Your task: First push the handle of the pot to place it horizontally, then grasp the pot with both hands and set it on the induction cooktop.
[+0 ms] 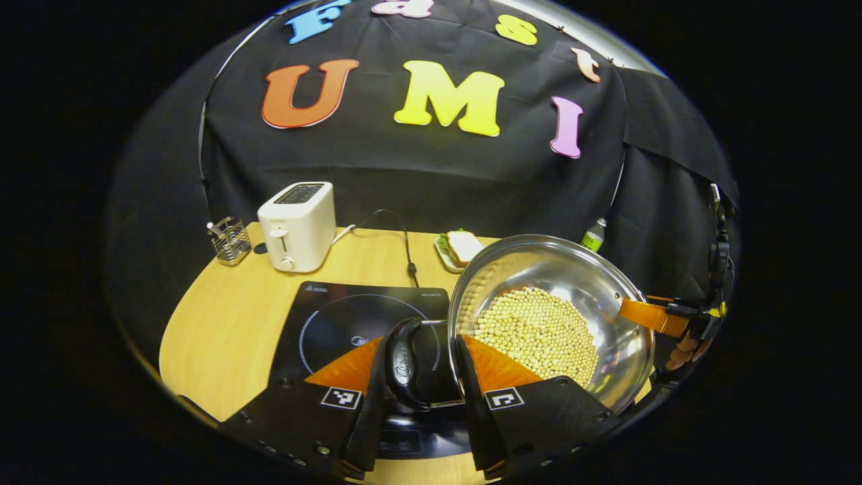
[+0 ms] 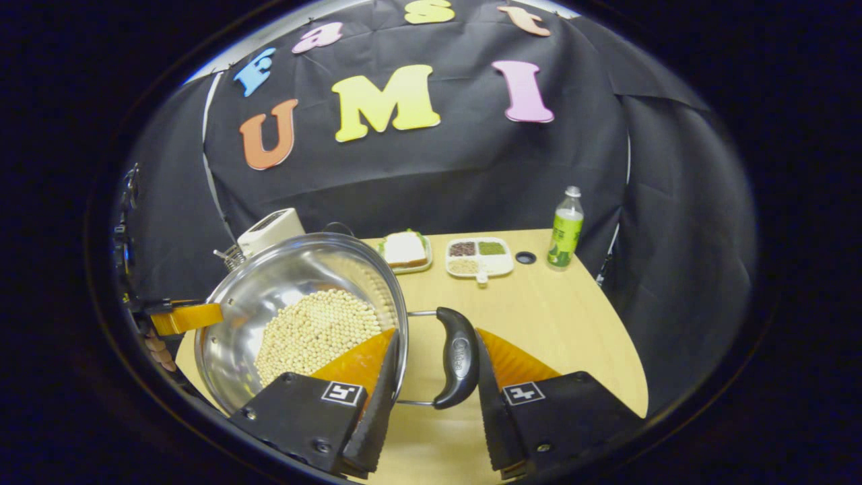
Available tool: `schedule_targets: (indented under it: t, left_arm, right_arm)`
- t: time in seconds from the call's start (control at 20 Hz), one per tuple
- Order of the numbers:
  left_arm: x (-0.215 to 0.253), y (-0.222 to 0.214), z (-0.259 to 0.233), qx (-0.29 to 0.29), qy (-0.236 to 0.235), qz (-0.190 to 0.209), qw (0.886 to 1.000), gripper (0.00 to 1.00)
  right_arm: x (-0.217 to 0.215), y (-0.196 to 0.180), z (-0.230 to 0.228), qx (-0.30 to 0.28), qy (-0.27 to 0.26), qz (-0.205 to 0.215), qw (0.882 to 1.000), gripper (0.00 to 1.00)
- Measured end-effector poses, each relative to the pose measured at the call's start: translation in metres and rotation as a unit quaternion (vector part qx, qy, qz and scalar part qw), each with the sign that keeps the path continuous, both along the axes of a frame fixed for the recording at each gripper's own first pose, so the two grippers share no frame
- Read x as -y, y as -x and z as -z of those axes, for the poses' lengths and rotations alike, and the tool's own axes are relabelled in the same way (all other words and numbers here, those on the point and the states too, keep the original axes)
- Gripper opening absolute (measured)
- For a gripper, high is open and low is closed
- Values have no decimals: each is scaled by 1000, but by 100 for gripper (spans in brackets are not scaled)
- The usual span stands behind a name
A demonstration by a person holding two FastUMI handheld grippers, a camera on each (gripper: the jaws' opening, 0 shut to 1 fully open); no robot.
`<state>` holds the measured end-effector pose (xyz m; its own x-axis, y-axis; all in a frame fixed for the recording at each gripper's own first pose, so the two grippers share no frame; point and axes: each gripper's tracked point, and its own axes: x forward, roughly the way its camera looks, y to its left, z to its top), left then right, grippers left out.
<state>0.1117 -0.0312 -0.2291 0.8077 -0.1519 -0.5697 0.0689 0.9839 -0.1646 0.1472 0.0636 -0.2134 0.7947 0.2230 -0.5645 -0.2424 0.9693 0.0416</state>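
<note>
Both grippers' fingers straddle the pot (image 1: 549,316) handles, grip unclear; bare table (image 2: 566,316) rightward; cooktop (image 1: 350,316) leftward.

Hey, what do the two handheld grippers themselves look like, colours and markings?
The left gripper and the right gripper look alike: black bodies with small screws, two black ridged fingers, orange wedge-shaped panels behind the fingers, and a white square tag with a black pattern on each side.
</note>
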Motion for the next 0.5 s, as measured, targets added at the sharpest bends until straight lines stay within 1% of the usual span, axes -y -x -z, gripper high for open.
schedule_targets:
  t: [0.05,0.25,0.3,0.35,0.4,0.5]
  left_arm:
    - [-14,0,0,0,2,-8,1000,52]
    - [-66,-2,6,-7,-4,-32,999,52]
    - [-78,-4,8,-9,-7,-37,999,52]
    - [-91,-9,12,-9,-9,-42,999,52]
    - [-102,-13,15,-10,-10,-47,999,52]
    - [-121,-23,23,-16,-5,-58,998,52]
  right_arm:
    - [-15,-1,1,0,0,-6,1000,61]
    - [-72,-10,16,-8,-8,-28,1000,60]
    - [-86,-13,21,-11,-12,-32,999,62]
    - [-99,-17,26,-14,-15,-36,999,60]
    - [-110,-21,31,-16,-15,-40,999,61]
    - [-131,-32,39,-21,-14,-43,999,60]
